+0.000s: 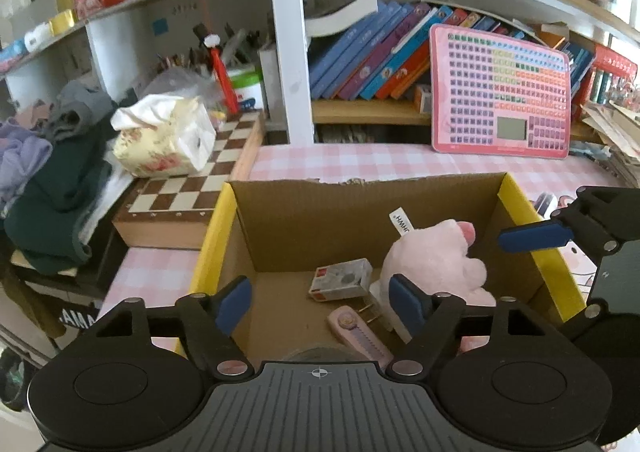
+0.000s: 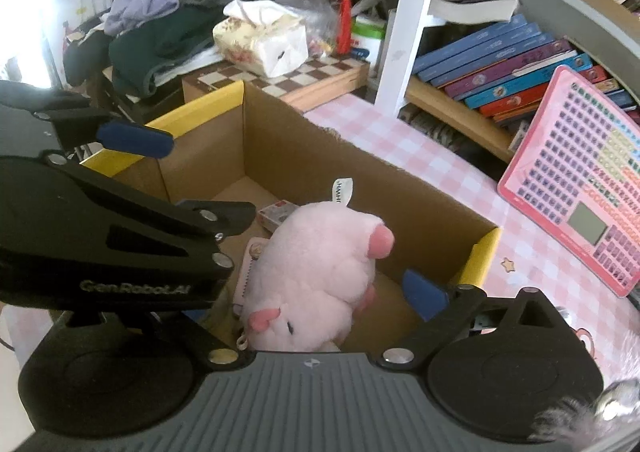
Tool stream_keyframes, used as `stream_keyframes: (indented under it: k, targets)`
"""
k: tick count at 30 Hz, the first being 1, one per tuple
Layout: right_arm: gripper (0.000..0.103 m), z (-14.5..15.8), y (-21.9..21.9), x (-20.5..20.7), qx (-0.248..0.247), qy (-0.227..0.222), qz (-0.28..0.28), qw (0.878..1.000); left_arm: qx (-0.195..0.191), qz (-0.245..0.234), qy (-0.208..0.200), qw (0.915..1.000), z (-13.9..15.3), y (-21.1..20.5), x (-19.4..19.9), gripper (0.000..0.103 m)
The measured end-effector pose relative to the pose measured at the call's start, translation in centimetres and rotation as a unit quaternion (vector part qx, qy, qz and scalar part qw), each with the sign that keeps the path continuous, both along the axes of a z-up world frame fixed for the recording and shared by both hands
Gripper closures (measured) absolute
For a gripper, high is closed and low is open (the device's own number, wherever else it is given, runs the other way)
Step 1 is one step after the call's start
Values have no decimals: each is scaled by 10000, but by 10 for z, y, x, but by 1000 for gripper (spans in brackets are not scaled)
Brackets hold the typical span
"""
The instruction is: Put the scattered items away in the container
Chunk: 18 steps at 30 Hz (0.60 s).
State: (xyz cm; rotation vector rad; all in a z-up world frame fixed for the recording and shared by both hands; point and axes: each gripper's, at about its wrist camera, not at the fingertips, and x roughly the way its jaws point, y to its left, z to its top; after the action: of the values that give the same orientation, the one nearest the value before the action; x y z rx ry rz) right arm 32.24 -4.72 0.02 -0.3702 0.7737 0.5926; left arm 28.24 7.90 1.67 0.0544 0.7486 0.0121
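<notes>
Plush pig (image 2: 320, 276) lies inside the cardboard box (image 1: 516, 196) on the table (image 1: 360, 160), beside a small carton (image 1: 340, 279) and a pink utility knife (image 1: 360, 336). Both claws hang over the box with jaws spread wide and nothing between them: left claw (image 1: 320, 298), right claw (image 2: 288, 252). To finish the release cleanly, I would lift each claw straight up clear of the yellow-edged walls before swinging away, so no pad snags the plush.

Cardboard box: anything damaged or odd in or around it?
The cardboard box has a ragged, torn far rim. Inside, the pink plush lies tipped on its side, with a small carton and a pink utility knife loose beside it. Nothing looks spilled.
</notes>
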Motion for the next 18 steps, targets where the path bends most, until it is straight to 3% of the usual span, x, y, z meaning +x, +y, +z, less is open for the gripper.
stream_keyframes:
  k: [18]
  targets:
    - [1, 41, -24, -59, 225, -669, -233, 9972, -131, 142, -700, 9974, 44, 6, -68, 15]
